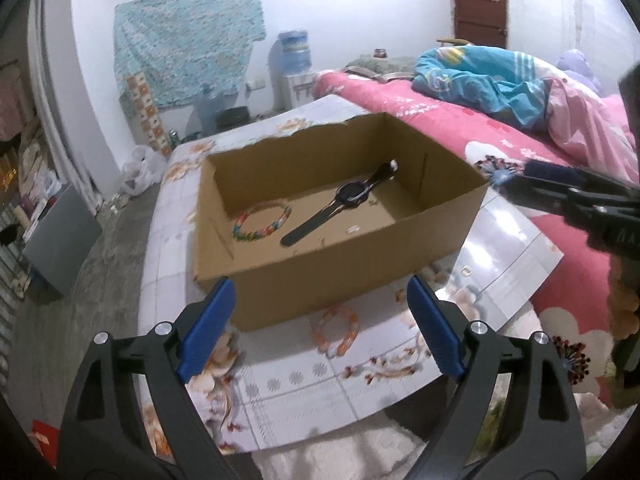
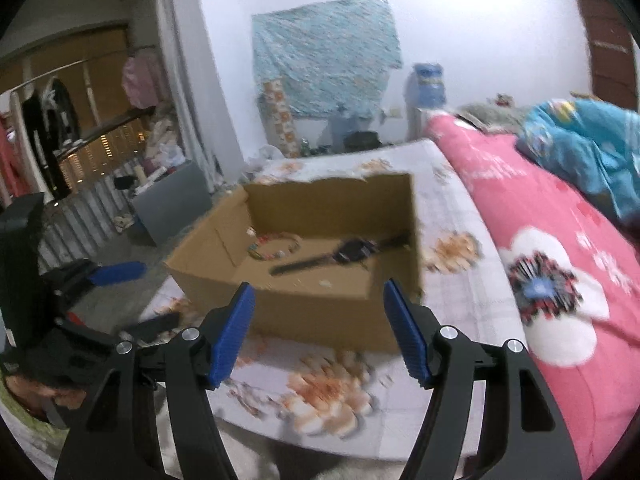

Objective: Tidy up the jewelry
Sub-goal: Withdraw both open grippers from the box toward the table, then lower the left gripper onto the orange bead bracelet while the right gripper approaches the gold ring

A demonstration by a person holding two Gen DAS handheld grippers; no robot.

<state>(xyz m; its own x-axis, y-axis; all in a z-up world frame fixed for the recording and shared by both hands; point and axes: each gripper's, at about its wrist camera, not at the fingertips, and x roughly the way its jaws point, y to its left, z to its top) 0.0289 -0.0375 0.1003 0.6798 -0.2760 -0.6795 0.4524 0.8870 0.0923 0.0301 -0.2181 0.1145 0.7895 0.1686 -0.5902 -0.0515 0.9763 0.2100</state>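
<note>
An open cardboard box [image 1: 320, 280] [image 2: 312, 312] stands on a floral-covered table [image 1: 280, 380] [image 2: 460, 320]. Inside it lie a black wristwatch [image 1: 348, 196] [image 2: 352, 250] and a multicoloured bead bracelet [image 1: 262, 222] [image 2: 276, 246]. An orange-and-white bracelet [image 1: 336, 330] lies on the table just in front of the box, between and slightly beyond my left gripper's fingers. My left gripper [image 1: 320, 283] is open and empty before the box's near wall. My right gripper [image 2: 319, 288] is also open and empty at the box's near corner.
A pink flowered bed [image 1: 440, 112] [image 2: 540, 200] with a blue quilt [image 1: 480, 76] runs along the table's right side. A small ring-like item [image 1: 466, 270] lies on the table right of the box. A grey bin [image 1: 60, 240] and clutter stand on the floor at left.
</note>
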